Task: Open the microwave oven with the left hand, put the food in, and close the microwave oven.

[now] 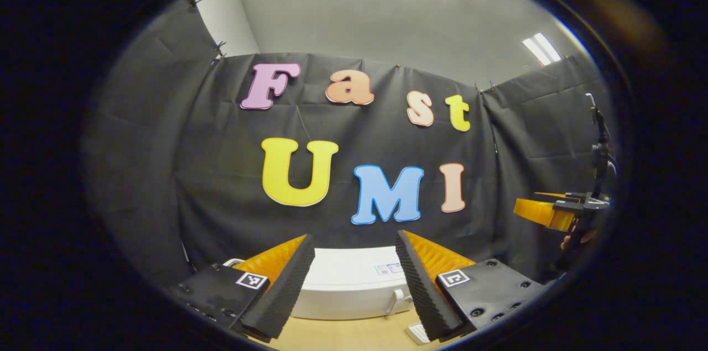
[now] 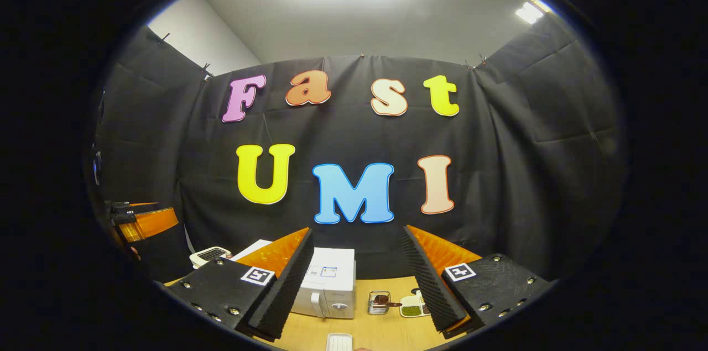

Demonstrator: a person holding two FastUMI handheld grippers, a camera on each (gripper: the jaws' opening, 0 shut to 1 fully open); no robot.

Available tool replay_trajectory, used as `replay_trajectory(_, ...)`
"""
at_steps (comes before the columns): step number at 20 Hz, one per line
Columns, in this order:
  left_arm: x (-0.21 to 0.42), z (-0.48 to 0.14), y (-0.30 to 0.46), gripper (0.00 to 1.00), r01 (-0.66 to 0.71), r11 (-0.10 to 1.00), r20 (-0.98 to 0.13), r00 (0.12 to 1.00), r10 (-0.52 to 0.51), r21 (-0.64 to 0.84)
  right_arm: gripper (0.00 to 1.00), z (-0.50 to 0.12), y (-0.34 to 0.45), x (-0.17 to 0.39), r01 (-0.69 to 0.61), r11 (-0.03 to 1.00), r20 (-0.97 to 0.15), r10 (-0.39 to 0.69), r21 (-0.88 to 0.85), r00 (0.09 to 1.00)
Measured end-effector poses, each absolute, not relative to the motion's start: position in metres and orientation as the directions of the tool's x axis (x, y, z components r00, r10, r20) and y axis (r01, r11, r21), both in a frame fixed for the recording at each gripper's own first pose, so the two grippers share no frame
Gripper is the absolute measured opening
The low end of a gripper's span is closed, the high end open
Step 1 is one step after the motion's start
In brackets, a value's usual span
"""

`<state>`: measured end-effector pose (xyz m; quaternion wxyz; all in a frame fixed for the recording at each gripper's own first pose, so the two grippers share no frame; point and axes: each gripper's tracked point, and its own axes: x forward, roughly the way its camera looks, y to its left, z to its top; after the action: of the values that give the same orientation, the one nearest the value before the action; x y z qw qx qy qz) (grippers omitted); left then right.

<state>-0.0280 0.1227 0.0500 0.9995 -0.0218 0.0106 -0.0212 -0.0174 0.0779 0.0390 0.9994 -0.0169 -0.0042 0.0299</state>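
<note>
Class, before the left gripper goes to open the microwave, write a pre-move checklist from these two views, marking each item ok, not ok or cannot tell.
1. Left gripper open and empty: ok.
2. Right gripper open and empty: ok.
3. Microwave door shut, waiting to be opened: ok.
4. Door handle in sight between the left gripper's fingers: ok.
5. Food located: small dishes stand on the table to the right of the microwave; what they hold, cannot tell.
6. Inside of the microwave free: cannot tell.
</note>
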Motion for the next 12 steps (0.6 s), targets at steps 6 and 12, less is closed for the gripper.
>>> replay_trajectory(6, -0.045, 0.062, 0.114, 0.94, 0.073, 0.996, 0.005, 0.997, -0.073, -0.057, 0.96, 0.044, 0.088, -0.041, -0.067, 0.997, 0.015, 0.068, -0.046, 0.998)
replay_trajectory(12, -0.047, 0.068, 0.085, 0.94, 0.062, 0.998, 0.005, 0.998, -0.061, -0.031, 0.96, 0.037, 0.071, -0.038, -0.101, 0.994, 0.012, 0.102, -0.036, 0.995)
